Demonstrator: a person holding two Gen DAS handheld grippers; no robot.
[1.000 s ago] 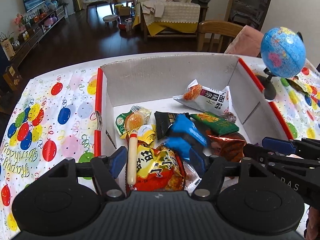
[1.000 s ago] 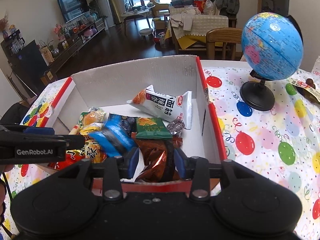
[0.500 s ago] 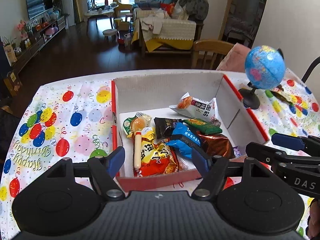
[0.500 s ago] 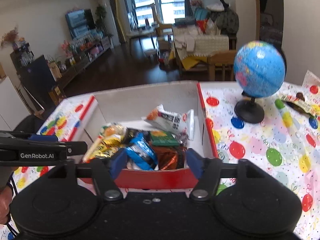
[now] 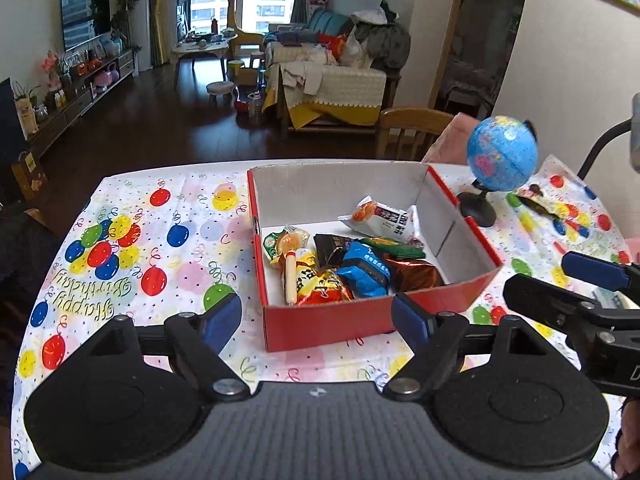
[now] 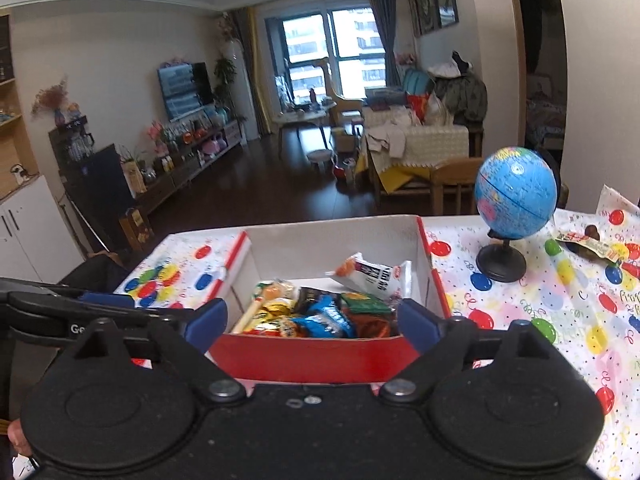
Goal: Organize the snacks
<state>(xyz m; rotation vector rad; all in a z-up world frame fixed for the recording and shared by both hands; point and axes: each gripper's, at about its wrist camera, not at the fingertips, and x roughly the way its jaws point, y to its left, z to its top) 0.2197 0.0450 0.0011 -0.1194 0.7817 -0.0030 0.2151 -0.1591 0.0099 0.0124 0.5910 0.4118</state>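
Left gripper (image 5: 316,316) and right gripper (image 6: 314,320) hovering at the near edge of the red cardboard box (image 5: 340,326), jaws opening wide, nothing between them. Sitting on the balloon tablecloth (image 5: 160,240), globe (image 5: 502,154) to the right. Holding snack packets (image 5: 348,268) piled inside. Better reaching next for the stray wrapper (image 6: 592,246) far right, approaching low, avoiding the globe.

Left gripper (image 5: 316,320) hangs over the table (image 5: 180,248), jaws opening and empty, before the red box (image 5: 360,322) of snacks (image 5: 344,268).
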